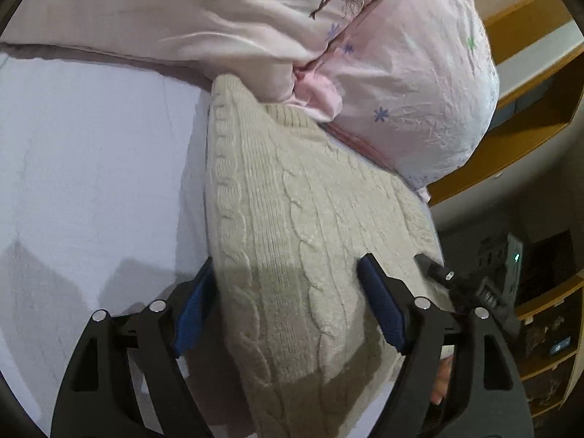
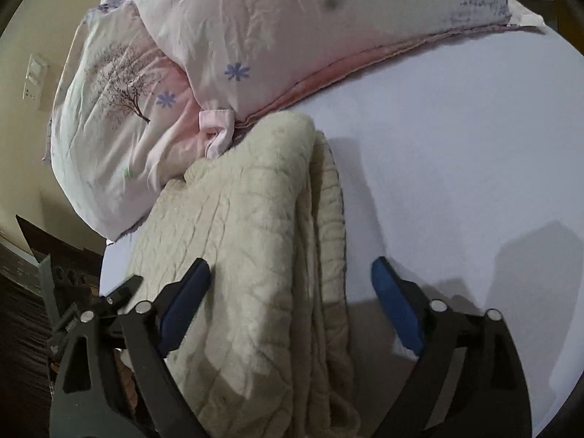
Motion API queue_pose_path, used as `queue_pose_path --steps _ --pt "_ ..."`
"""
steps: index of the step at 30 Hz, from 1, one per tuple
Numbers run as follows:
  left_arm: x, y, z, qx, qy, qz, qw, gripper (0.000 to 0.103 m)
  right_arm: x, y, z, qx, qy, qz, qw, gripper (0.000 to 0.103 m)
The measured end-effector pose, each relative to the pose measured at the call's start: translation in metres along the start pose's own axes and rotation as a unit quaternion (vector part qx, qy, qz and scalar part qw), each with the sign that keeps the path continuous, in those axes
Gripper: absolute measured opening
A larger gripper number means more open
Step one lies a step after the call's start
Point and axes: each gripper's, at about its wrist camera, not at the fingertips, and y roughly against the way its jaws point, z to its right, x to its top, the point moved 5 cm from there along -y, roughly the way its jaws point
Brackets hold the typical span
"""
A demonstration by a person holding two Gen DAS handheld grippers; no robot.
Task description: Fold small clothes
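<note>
Sweater (image 1: 292, 219) fills the middle of both my views: a beige cable-knit, folded into a thick pad, lying on the white sheet (image 1: 91, 182) near the bed's edge. My left gripper (image 1: 288, 303) hangs over its near end with the jaws spread wide, one blue pad (image 1: 193, 314) at the sweater's left edge and the other over the knit; neither pinches anything. My right gripper (image 2: 292, 299) is likewise wide apart, its left finger over the folded layers, its right finger over bare sheet (image 2: 456, 164). From the right wrist I can see the stacked folds along the sweater's (image 2: 255, 237) right side.

What crowds me is the pink floral duvet (image 1: 401, 73), bunched in a heap at the sweater's far end. It touches the knit and, in the left view, overlaps its top corner. In the right view the duvet (image 2: 164, 73) rises beyond and to the left of the sweater. Past the bed edge, a wooden shelf unit (image 1: 540, 116) stands, with dark clutter on the floor below.
</note>
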Motion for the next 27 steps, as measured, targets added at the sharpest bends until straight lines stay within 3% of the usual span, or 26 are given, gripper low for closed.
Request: queue_pose_path --steps 1,3,4,6,9,11,13,15,16,18,19,20,21,23,26,27 --pt "-0.001 -0.001 0.000 -0.005 -0.002 -0.002 1.0000 0.070 -0.005 -0.001 -0.003 0.030 -0.002 -0.002 1.000 0.050" --pt "-0.002 0.000 -0.001 -0.014 0.000 -0.007 0.9999 0.056 -0.009 -0.002 -0.011 0.043 0.000 0.009 0.999 0.036" --pt "-0.002 0.004 -0.002 -0.020 -0.007 -0.006 0.9998 0.045 -0.011 0.001 -0.017 0.048 0.007 0.019 0.999 0.032" --pt "-0.001 0.018 -0.004 -0.033 -0.014 -0.002 0.9993 0.040 -0.016 0.009 -0.037 0.054 0.031 0.037 0.997 0.028" --pt "-0.005 0.063 -0.010 -0.024 -0.068 0.038 0.9967 0.039 -0.027 0.019 -0.065 0.098 0.075 0.029 0.992 0.027" --pt "-0.009 0.088 -0.022 0.016 -0.107 0.059 0.9924 0.041 -0.037 0.003 -0.087 0.094 0.111 0.007 0.989 0.033" --pt "-0.014 0.103 -0.038 0.074 -0.132 0.059 0.9868 0.045 -0.048 -0.020 -0.100 0.048 0.142 -0.025 0.988 0.054" --pt "-0.022 0.118 -0.046 0.090 -0.133 0.071 0.9844 0.048 -0.043 -0.011 -0.100 0.038 0.137 0.006 0.990 0.060" --pt "-0.025 0.134 -0.044 0.121 -0.146 0.109 0.9758 0.048 -0.036 0.001 -0.100 0.040 0.128 0.044 0.990 0.064" --pt "-0.031 0.151 -0.031 0.139 -0.175 0.145 0.9638 0.056 -0.026 0.014 -0.102 0.057 0.115 0.075 0.989 0.065" --pt "-0.037 0.155 -0.019 0.126 -0.188 0.155 0.9618 0.061 -0.024 0.010 -0.105 0.053 0.120 0.068 0.989 0.059" --pt "-0.041 0.155 -0.011 0.112 -0.196 0.154 0.9618 0.062 -0.023 0.002 -0.108 0.039 0.131 0.054 0.989 0.044" --pt "-0.045 0.150 -0.002 0.102 -0.206 0.147 0.9622 0.064 -0.023 -0.012 -0.112 0.017 0.146 0.038 0.988 0.010" --pt "-0.051 0.133 0.009 0.105 -0.223 0.124 0.9611 0.064 -0.014 -0.029 -0.100 -0.023 0.141 0.032 0.989 0.010" --pt "-0.054 0.133 0.006 0.111 -0.209 0.122 0.9638 0.064 -0.007 -0.033 -0.093 -0.025 0.121 0.034 0.992 0.012" --pt "-0.055 0.139 0.004 0.112 -0.205 0.126 0.9643 0.064 -0.010 -0.029 -0.096 -0.021 0.128 0.038 0.991 0.019"
